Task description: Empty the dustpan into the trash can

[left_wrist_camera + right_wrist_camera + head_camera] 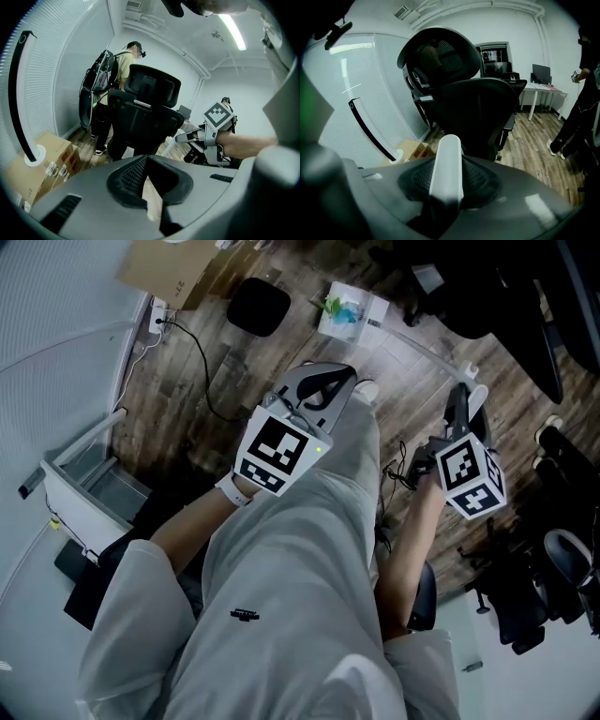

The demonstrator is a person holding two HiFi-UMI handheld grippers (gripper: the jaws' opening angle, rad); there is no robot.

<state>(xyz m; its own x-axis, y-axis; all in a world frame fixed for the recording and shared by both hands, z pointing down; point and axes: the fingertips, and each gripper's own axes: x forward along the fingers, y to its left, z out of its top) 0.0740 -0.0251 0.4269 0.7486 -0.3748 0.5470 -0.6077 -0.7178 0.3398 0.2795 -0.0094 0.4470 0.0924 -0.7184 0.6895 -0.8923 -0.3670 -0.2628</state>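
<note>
A white dustpan [352, 310] with green and blue scraps in it sits on the wooden floor ahead of me. Its long white handle [422, 348] runs back to my right gripper [459, 401]. In the right gripper view the handle's rounded end [446, 154] stands between the jaws, and the right gripper [447, 185] is shut on it. My left gripper [323, 381] hovers over my knee with its jaws together and nothing in them; the left gripper [149, 161] shows the same in its own view. A white open-topped bin [89, 474] stands at the left by the wall.
A black office chair [468, 108] stands close ahead. Also ahead are a cardboard box [173, 268], a black round seat [258, 306] and a cable [202, 362]. More chair bases [544, 596] crowd the right. A person [124, 65] stands by the wall.
</note>
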